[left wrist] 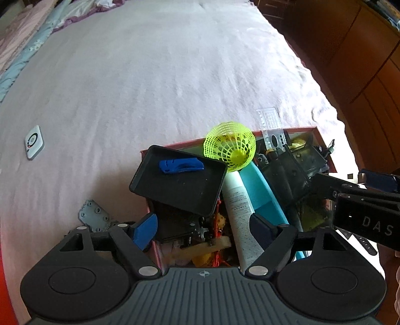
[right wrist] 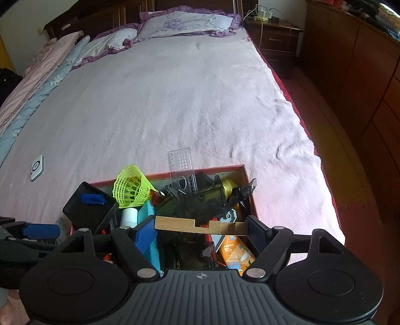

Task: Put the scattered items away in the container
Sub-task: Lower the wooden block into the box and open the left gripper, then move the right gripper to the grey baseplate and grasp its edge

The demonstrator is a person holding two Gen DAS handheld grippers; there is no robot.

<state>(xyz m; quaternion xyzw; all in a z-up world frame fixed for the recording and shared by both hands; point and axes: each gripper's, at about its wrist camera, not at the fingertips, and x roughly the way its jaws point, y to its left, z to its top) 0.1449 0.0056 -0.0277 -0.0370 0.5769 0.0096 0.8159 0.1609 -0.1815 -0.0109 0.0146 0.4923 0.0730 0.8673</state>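
Note:
A red-rimmed box (left wrist: 287, 130) (right wrist: 200, 171) sits on the bed, crammed with items. Among them are a yellow-green shuttlecock (left wrist: 230, 146) (right wrist: 131, 187), a black tray (left wrist: 177, 185) carrying a blue clip (left wrist: 181, 165), a white tube (left wrist: 240, 207) and a clear plastic plate (right wrist: 180, 162) standing upright. My left gripper (left wrist: 203, 228) hangs open over the box's near end, its pads touching nothing. My right gripper (right wrist: 201, 228) is shut on a notched wooden strip (right wrist: 175, 223), held crosswise above the box. On the bedcover lie a white square device (left wrist: 34, 142) (right wrist: 37, 167) and a grey holed plate (left wrist: 93, 215).
The pale bedcover (right wrist: 175, 100) stretches away beyond the box to pillows (right wrist: 190, 21) at the head. The bed's right edge (right wrist: 322, 160) drops to the floor beside a brown wardrobe (right wrist: 362, 75) and a nightstand (right wrist: 275, 37). Folded quilts (right wrist: 32, 82) line the left side.

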